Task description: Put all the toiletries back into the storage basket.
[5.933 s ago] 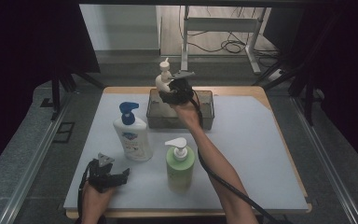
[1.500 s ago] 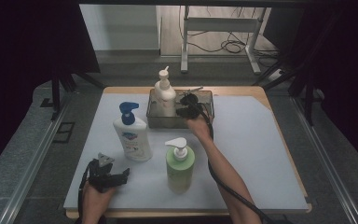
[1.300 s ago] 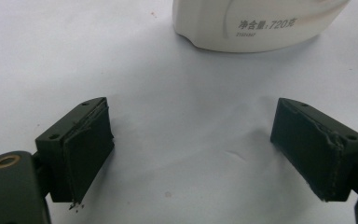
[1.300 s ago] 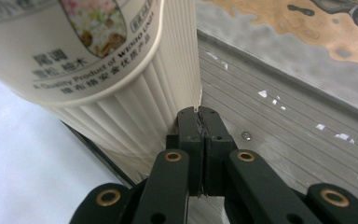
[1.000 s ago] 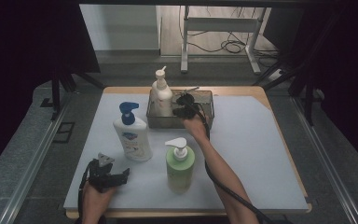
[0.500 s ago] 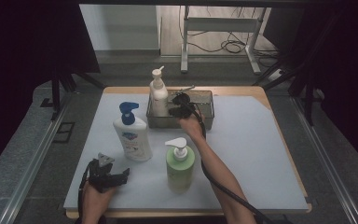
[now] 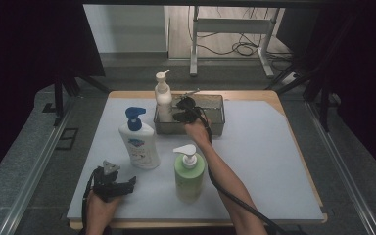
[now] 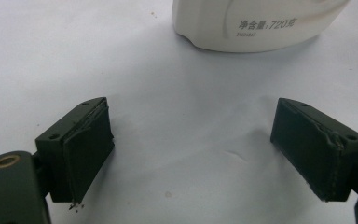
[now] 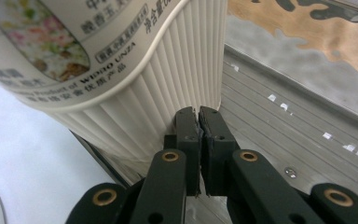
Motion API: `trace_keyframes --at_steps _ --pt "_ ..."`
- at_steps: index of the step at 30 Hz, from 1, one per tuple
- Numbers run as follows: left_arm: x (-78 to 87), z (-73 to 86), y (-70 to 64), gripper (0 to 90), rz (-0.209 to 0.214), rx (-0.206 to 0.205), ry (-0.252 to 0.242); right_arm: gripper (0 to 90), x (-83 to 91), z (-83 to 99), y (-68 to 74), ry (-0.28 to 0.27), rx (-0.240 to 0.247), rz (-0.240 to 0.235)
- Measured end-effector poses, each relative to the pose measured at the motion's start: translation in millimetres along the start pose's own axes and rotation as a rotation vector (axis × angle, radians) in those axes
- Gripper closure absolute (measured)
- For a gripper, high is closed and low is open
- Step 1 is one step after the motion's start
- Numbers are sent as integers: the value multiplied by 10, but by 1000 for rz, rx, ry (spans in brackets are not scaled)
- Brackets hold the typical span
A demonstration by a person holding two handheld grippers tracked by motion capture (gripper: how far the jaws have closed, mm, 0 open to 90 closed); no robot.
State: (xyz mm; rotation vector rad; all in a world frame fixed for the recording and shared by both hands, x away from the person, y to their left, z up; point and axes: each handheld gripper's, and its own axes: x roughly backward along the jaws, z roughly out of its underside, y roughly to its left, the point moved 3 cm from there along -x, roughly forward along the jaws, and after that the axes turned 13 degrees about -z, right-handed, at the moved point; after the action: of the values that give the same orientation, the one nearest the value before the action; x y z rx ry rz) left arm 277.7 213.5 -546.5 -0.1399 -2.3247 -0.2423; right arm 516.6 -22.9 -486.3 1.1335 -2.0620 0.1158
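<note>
At the far edge of the pale grey table mat (image 7: 254, 161), a dark translucent rectangular plastic tray (image 7: 214, 128) sits with a tall cream-white ribbed pump bottle (image 7: 163, 95) standing at its left end; from the high view I cannot tell whether the bottle's base rests inside the tray or on its wall. Pushed against that bottle from its right is the right gripper (image 7: 182, 110), reaching over the tray from the person's outstretched forearm. Seen from the right gripper view, its two black jaws are pressed together with nothing between them, their tips touching the ribbed lower wall of the bottle (image 9: 168, 88), with the tray's grey ridged floor (image 9: 279, 130) to one side. Near the front left corner of the mat the left gripper (image 7: 111, 183) lies low in the person's hand, and the left gripper view shows its jaws spread wide apart over bare mat, holding nothing. Just beyond it stands a white pump bottle with a blue head (image 7: 138, 139), whose base (image 8: 256, 23) appears ahead of the spread jaws. Right of that, nearer the front, stands a light green pump bottle with a white head (image 7: 189, 172)
</note>
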Motion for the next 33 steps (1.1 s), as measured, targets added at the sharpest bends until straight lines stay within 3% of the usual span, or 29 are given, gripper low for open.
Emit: trace_keyframes --at_steps 12,33 --pt "0 0 0 120 0 0 0 869 -74 -35 86 6 20 -12" --pt "0 0 0 120 0 0 0 886 -49 -38 117 -4 23 -32"
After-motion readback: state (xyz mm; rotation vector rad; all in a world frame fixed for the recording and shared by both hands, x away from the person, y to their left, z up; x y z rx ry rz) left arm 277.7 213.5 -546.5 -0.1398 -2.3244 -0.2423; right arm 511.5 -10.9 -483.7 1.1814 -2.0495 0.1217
